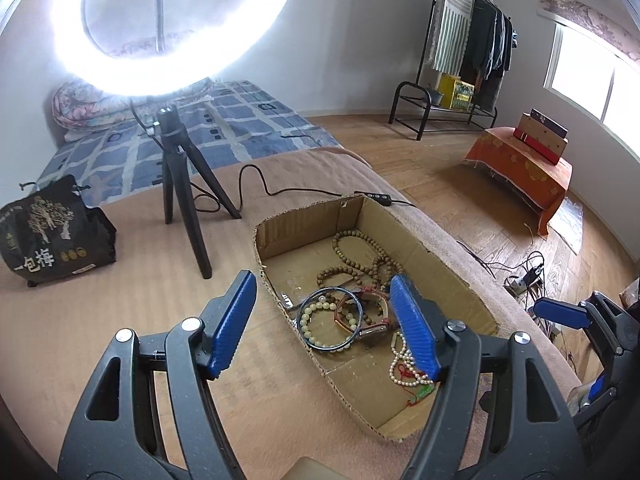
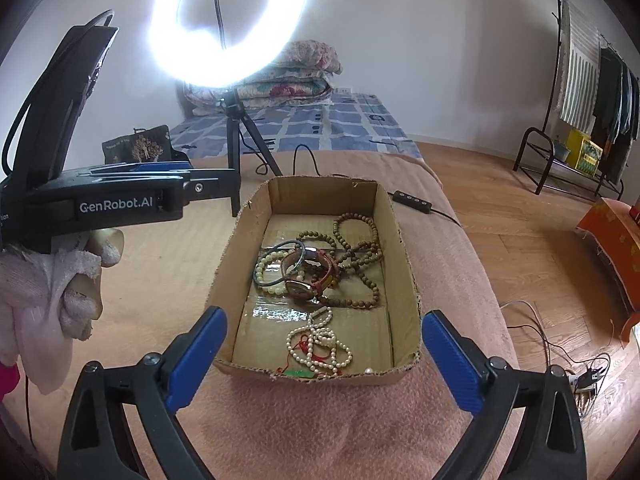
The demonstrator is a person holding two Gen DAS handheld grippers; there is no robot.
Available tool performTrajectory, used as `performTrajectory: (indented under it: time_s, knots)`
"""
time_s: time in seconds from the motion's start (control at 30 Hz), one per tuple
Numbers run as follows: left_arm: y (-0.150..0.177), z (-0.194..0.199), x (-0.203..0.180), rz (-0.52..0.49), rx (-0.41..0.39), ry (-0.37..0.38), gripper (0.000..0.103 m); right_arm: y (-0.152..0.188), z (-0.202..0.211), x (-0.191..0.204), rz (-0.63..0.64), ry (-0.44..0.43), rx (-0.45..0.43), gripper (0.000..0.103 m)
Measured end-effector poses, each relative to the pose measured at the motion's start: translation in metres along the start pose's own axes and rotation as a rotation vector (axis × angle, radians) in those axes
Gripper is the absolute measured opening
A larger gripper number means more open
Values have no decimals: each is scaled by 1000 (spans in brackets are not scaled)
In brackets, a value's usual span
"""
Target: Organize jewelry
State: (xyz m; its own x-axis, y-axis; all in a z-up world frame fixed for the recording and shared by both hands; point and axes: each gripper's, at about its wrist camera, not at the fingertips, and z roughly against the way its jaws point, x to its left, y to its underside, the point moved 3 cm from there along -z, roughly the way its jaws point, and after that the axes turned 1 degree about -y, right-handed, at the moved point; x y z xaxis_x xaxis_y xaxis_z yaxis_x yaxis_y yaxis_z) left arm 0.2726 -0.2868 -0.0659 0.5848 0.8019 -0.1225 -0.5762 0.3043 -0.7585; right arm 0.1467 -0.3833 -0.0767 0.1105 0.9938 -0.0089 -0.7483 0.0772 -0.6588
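While both pairs of tongs stand spread with nothing between their blue ribbed pads, the left tongs (image 1: 324,320) hover over the near end of the shallow brown cardboard box (image 2: 404,248), and the right tongs (image 2: 324,356) hang just short of its front wall. Inside the box lies the jewelry: a white pearl necklace (image 2: 320,344) with red cord at 6 o'clock, a brown-strapped wristwatch (image 2: 304,286) in the middle, a thin dark bangle (image 2: 280,264) and a pale green bead bracelet (image 2: 266,268) overlapping at 9 o'clock, and long strings of brown wooden beads (image 2: 360,248) from 12 to 3 o'clock. A gloved hand (image 2: 68,280) grips the left tool at 9 o'clock in the right wrist view. The box rests on a pinkish-brown blanket-covered surface (image 2: 304,420). Beyond it at 12 o'clock stands a lit ring lamp (image 2: 228,28) on a black tripod, with a black drawstring bag (image 1: 52,232) at 10 o'clock.
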Motion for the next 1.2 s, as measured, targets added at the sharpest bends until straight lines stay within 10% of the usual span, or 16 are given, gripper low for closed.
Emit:
performTrajectory:
  time_s: [1.2]
  knots:
    - [52,166,-27,-57,-106,-156,92,17,131,9,-10,113,-141,103]
